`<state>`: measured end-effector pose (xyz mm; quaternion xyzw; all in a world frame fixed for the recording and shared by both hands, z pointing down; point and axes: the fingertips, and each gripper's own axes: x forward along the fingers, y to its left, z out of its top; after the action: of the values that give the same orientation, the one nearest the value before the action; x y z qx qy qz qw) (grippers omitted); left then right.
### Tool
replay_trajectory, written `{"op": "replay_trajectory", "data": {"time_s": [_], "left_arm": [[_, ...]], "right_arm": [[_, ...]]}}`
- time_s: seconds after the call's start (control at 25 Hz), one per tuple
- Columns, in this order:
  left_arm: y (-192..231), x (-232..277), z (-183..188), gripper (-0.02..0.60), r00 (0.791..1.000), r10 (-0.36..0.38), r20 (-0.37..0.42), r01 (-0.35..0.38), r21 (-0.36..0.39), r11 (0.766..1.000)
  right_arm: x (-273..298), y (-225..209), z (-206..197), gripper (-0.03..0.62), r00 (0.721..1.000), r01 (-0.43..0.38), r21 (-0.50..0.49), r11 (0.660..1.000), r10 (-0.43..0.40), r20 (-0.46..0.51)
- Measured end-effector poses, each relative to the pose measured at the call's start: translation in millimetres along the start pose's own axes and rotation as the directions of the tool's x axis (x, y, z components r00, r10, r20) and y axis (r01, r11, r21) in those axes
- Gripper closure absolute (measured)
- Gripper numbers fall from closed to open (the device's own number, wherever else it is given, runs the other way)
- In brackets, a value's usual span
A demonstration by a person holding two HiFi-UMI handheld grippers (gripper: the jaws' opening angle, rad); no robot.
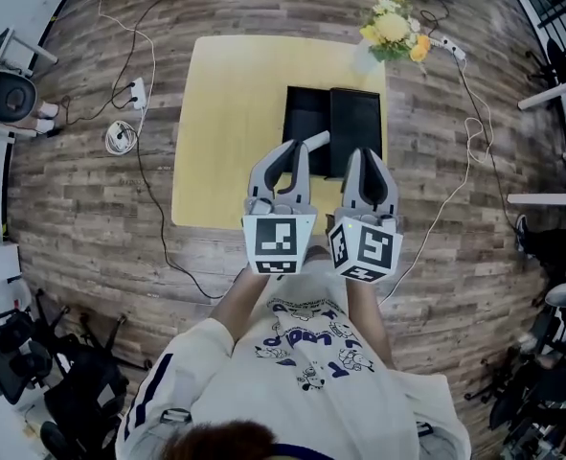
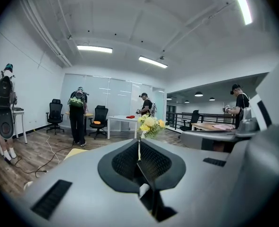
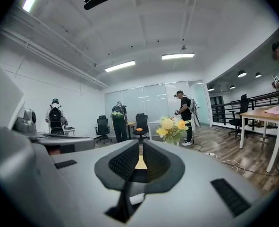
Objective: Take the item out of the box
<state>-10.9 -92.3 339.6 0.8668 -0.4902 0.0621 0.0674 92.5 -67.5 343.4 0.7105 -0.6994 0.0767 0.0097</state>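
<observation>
Yellow table (image 1: 225,113) | 1 black box (image 1: 354,127) | 1 bouquet (image 1: 393,27) | left gripper (image 1: 302,148), right gripper (image 1: 367,154): fingers clenched, empty

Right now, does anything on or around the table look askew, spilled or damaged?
Nothing stands out. The black box lies open and square on the yellow table, the flowers stand upright at its far corner, and nothing is spilled. The left gripper and right gripper have their jaws together and empty.
</observation>
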Motion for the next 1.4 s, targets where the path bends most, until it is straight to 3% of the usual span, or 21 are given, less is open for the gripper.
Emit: {"op": "replay_trajectory", "data": {"time_s": [0.36,0.8,1.04,1.2,1.28,1.4], "left_arm": [[6.2,34.1,-23.0,0.560,0.995,-0.023,-0.098,0.024,0.005,1.000],[3.0,65.2,-68.0,0.560,0.959,-0.061,-0.277,0.065,0.003,0.998],[1.0,82.1,-98.7,0.560,0.917,-0.092,-0.389,0.095,-0.011,0.995],[-2.3,90.2,-120.0,0.553,0.874,-0.106,-0.475,0.126,0.011,0.992],[-3.9,93.0,-132.4,0.478,0.844,-0.121,-0.522,0.145,0.005,0.989],[-4.3,97.3,-146.9,0.468,0.814,-0.125,-0.568,0.161,0.013,0.987]], "right_arm": [[29.9,-12.9,-21.2,0.551,0.997,0.018,0.009,1.000,-0.018,-0.072],[53.8,-28.9,-46.8,0.551,0.986,0.013,0.022,1.000,-0.010,-0.169],[65.4,-38.7,-61.7,0.551,0.975,0.004,0.026,1.000,0.001,-0.221],[71.3,-44.9,-74.3,0.551,0.966,-0.002,0.036,0.999,0.011,-0.258],[74.4,-46.1,-81.4,0.551,0.961,-0.006,0.040,0.999,0.017,-0.276],[78.1,-47.7,-91.7,0.551,0.952,-0.013,0.045,0.999,0.026,-0.305]]}}
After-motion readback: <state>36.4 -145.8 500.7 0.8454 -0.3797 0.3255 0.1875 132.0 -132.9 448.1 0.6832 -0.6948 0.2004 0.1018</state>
